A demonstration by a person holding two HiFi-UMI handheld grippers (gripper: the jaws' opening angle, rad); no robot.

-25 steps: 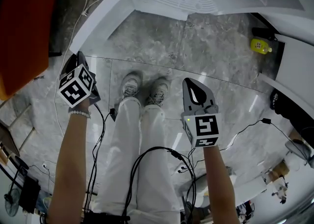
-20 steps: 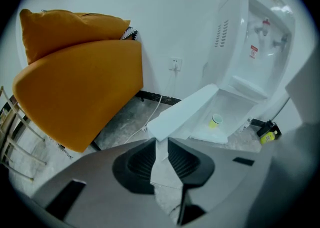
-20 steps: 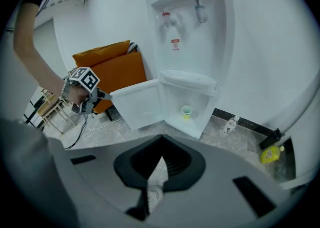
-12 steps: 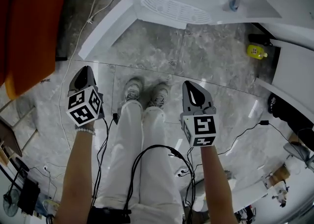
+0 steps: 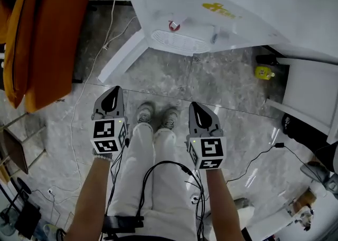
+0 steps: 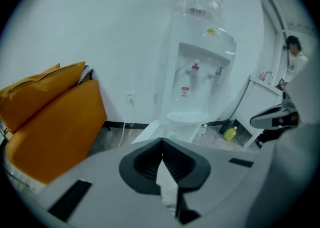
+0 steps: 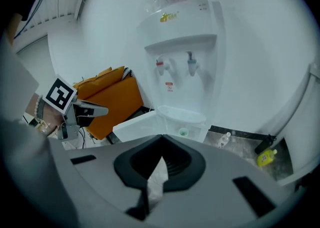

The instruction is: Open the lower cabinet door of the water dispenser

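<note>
Left gripper (image 5: 113, 92): fingers just been closing, now pressed together, nothing between. Right gripper (image 5: 196, 106): fingers pressed together, empty. Water dispenser (image 5: 211, 16) ahead of both finger pairs, well apart. Lower cabinet door (image 5: 122, 54) ahead of and below left fingers, apparently already swung out from cabinet. Judged: thin rigid plastic panel, light, hinged, smooth so slippery. Best hold: free edge farthest from hinge, pinched or hooked from behind.

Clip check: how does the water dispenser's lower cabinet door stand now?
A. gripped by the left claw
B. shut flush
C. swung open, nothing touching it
C: the lower cabinet door angles out from the water dispenser, clear of the left claw and right claw.
</note>
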